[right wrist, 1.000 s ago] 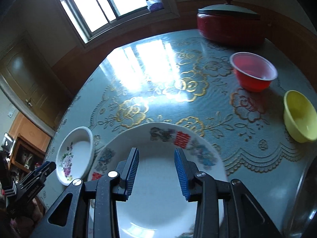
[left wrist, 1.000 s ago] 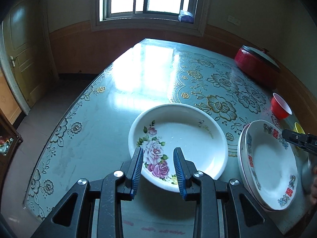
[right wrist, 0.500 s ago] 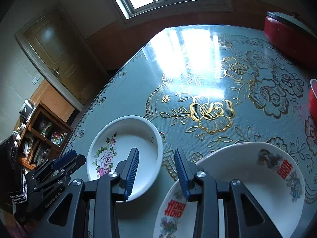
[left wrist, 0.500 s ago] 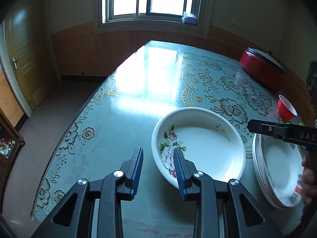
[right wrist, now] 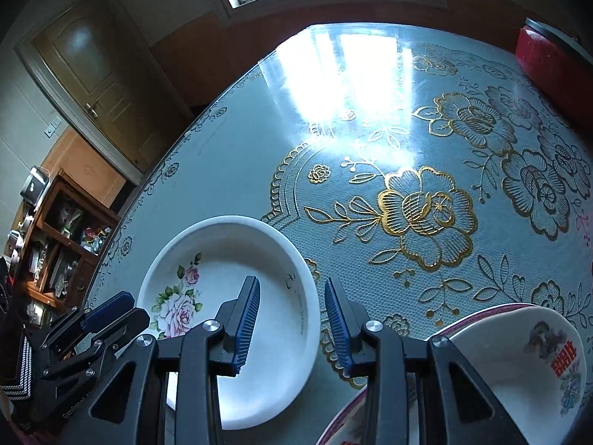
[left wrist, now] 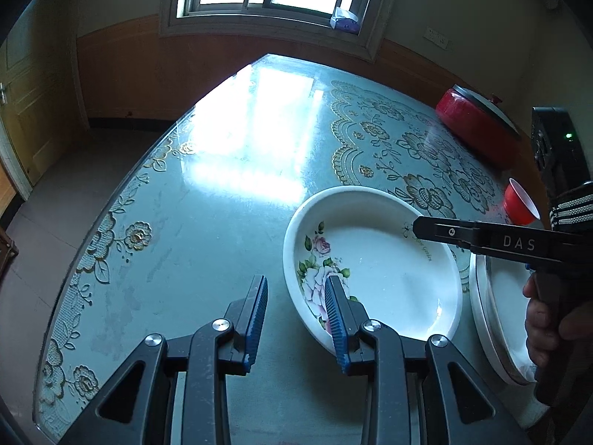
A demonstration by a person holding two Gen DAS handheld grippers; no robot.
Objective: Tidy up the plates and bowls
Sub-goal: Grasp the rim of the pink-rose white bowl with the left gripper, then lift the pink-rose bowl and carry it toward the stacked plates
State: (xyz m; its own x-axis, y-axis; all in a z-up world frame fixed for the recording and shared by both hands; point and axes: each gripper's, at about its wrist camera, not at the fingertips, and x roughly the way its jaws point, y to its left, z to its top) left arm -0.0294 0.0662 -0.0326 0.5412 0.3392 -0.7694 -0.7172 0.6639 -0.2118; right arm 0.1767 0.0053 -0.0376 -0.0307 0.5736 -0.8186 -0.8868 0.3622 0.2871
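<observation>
A white deep plate with a pink rose print lies on the table; it also shows in the right wrist view. My left gripper is open and empty, its jaws straddling the plate's near-left rim. My right gripper is open and empty, its jaws straddling the plate's right rim; it shows from the side in the left wrist view. A stack of white plates with red characters lies to the right, also in the left wrist view.
The round table has a blue cloth with gold flowers under glass. A red lidded pot and a red plastic cup stand at the far right. A wooden cabinet and a door are off the table's left.
My right gripper has swung left from above the plate stack to the rose plate's right rim. My left gripper has shifted left, so that the rose plate's rim lies between its jaws.
</observation>
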